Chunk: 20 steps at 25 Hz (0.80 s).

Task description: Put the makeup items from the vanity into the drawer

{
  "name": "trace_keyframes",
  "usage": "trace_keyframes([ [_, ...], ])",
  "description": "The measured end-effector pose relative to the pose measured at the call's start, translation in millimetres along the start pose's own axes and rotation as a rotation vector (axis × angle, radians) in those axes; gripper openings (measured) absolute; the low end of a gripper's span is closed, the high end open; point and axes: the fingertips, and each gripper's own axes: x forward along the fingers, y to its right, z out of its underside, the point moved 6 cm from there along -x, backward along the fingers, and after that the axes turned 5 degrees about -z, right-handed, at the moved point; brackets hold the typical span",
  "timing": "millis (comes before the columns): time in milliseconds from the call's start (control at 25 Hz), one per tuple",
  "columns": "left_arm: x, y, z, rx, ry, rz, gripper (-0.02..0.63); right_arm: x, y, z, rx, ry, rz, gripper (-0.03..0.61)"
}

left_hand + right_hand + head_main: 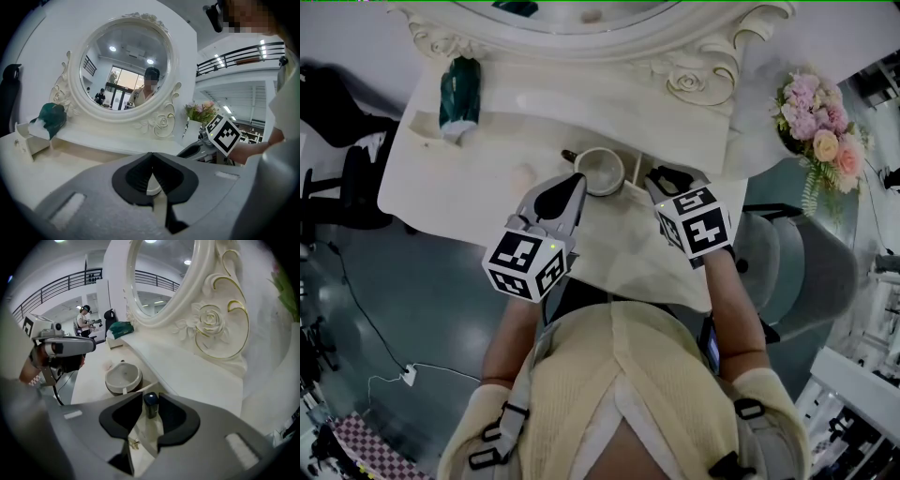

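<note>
Two grippers at the front of the white vanity (pixel 478 164), side by side and near each other.

Left gripper (pixel 152 172): jaws together, tips meeting in a thin line, nothing between them. It points at the pale round bowl (pixel 600 171), which stands on the vanity top just beyond its tips.

Right gripper (pixel 659 176): jaws partway in, clamped on a small dark makeup item (pixel 150 405). The item stands upright between the pads, rounded cap on top, with a pad against each side. Beneath it is the pale inside of what looks like the pulled-out drawer (pixel 623 258), which juts from the vanity toward the person. Cannot tell whether the item's base touches the drawer floor. A tiny gold-coloured bit (pixel 134 444) lies on that pale surface, lower in the right gripper view.

Bowl sits just left of the right gripper, close to the drawer's edge.

Round mirror (pixel 124 61) with a carved rose frame rises at the back. A green item (pixel 459 94) rests on a small white stand at the vanity's far left, well apart from both grippers. Pink flowers (pixel 820 127) stand off the right end.
</note>
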Motion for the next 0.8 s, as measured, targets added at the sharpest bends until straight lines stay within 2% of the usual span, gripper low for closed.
trace_keyframes([
  [360, -2, 1, 0, -0.003, 0.006, -0.005, 0.002, -5, 1, -1, -0.006, 0.002, 0.001, 0.115],
  [800, -15, -3, -1, -0.026, 0.033, -0.044, 0.002, -22, 1, -8, -0.005, 0.075, 0.012, 0.115],
])
